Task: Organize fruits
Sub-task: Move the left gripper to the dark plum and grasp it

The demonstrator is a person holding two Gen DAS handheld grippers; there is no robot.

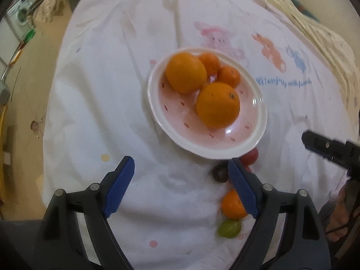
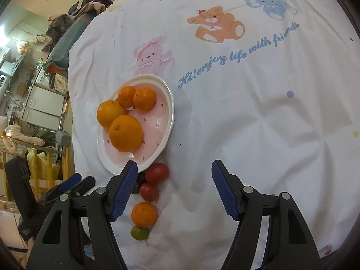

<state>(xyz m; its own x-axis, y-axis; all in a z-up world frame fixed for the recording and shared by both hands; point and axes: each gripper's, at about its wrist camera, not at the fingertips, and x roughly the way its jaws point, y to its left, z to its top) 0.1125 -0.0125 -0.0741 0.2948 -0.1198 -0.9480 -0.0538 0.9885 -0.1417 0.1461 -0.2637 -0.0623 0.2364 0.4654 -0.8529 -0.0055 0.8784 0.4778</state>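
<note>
Left gripper (image 1: 181,189) apart, empty, right gripper (image 2: 174,186) apart, loose fruit beside plate (image 2: 168,121) rim, bare cloth (image 2: 258,123) rightward.

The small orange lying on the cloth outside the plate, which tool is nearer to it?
Left. The left tool has one finger right over the small orange; the right tool has it just outside its jaws.

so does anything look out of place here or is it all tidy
Yes. Four oranges sit in the pink plate, but a line of fruit lies loose on the white cloth beside its near rim: two red tomatoes, a dark fruit, a small orange and a green fruit. Nothing looks spilled or damaged.
</note>
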